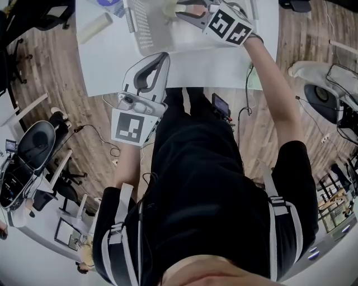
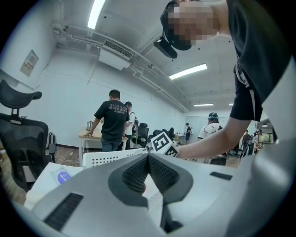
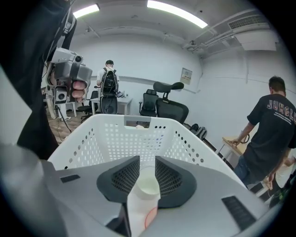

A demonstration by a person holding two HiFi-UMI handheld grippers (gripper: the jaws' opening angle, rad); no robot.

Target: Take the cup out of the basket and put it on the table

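Clearly the right gripper (image 3: pixel 147 169) has its jaws closed on a white cup (image 3: pixel 148 189), pinching it just under the rim. A red mark shows low on the cup's side. Only the right gripper view shows this grip, with the perforated walls of the white basket (image 3: pixel 138 136) rising around the cup from 9 to 3 o'clock. In the head view this gripper (image 1: pixel 184 11) reaches over the basket (image 1: pixel 144 28) at 12 o'clock, and its own body hides the cup.

The left gripper (image 2: pixel 148 158) holds nothing, its jaw tips meeting. The head view places it (image 1: pixel 159 62) over the near edge of the white table (image 1: pixel 218 67), at 6 o'clock from the basket. Its own view shows the basket rim (image 2: pixel 108 158) beyond the jaws.
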